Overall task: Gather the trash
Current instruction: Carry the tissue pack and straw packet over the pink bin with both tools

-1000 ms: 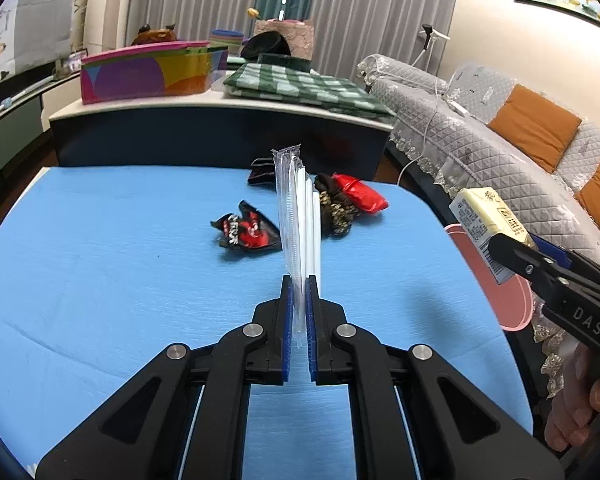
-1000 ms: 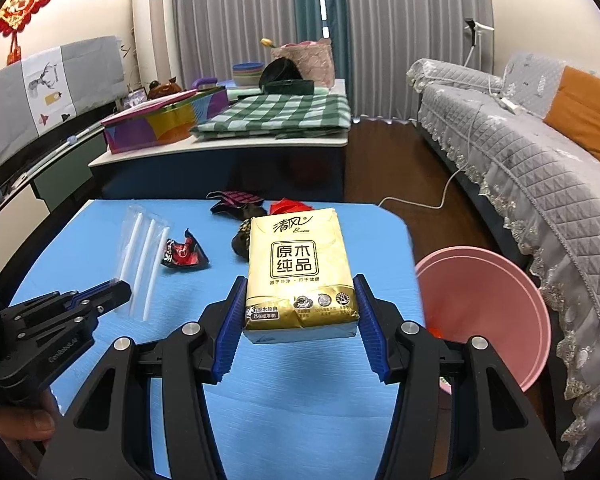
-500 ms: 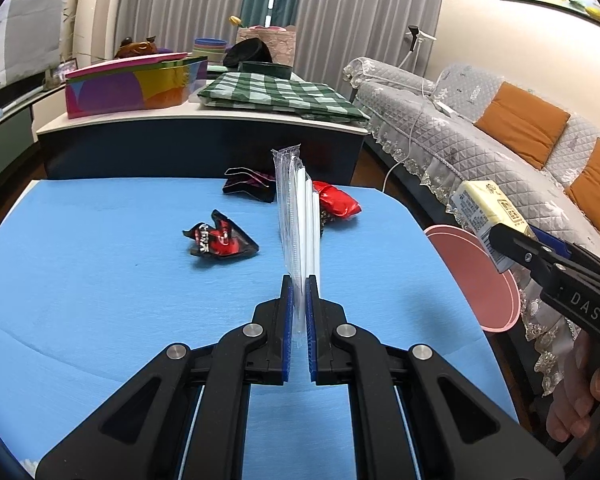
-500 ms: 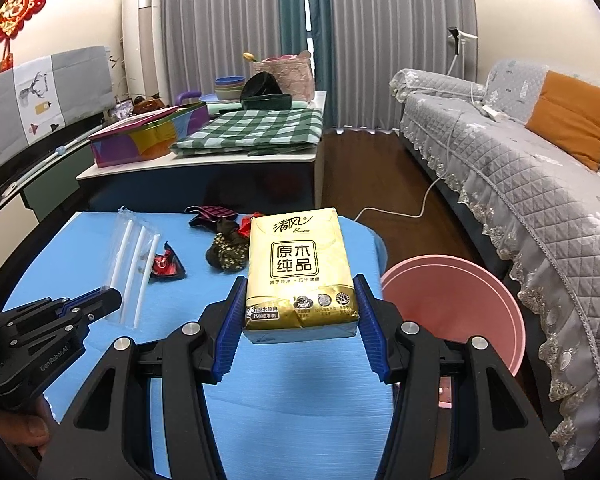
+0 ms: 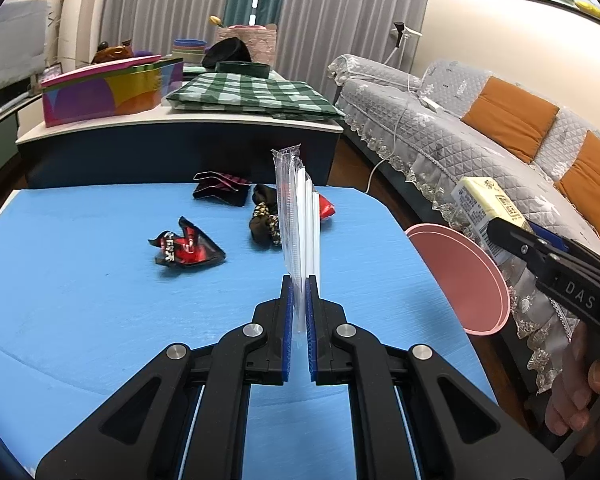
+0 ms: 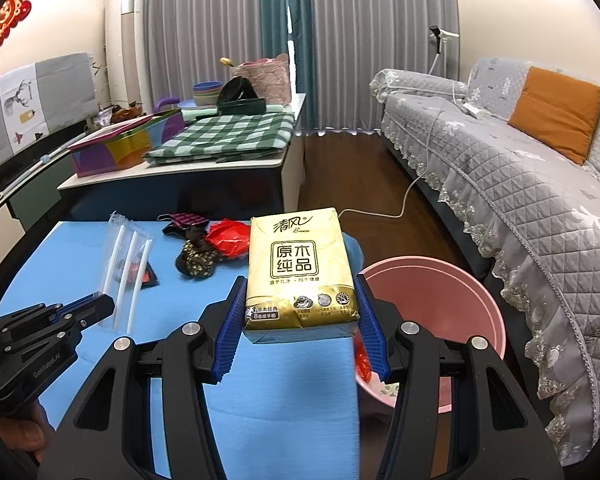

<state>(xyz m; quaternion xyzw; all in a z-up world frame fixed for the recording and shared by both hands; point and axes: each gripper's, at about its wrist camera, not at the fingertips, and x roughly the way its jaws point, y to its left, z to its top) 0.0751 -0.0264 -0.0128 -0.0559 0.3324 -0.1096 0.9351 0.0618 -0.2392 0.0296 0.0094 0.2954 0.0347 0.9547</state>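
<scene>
Pinching a clear plastic sleeve of white straws (image 5: 298, 224), the left gripper (image 5: 299, 308) holds it upright above the blue surface (image 5: 80, 300). The right gripper's (image 6: 300, 320) fingers (image 6: 230, 330) clamp a gold tissue pack (image 6: 300, 268) near the pink plastic bin (image 6: 440, 280). Crumpled red-black wrappers (image 5: 188, 246) lie beyond.

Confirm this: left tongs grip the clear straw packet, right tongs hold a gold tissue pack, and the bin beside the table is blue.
Wrong on the colour only: the bin is pink, as the right wrist view shows. The table is what's blue.

Left gripper (image 5: 298, 292) jaws nearly closed, angled downward, right gripper (image 6: 300, 312) jaws half-spread, clamped, angled downward
</scene>
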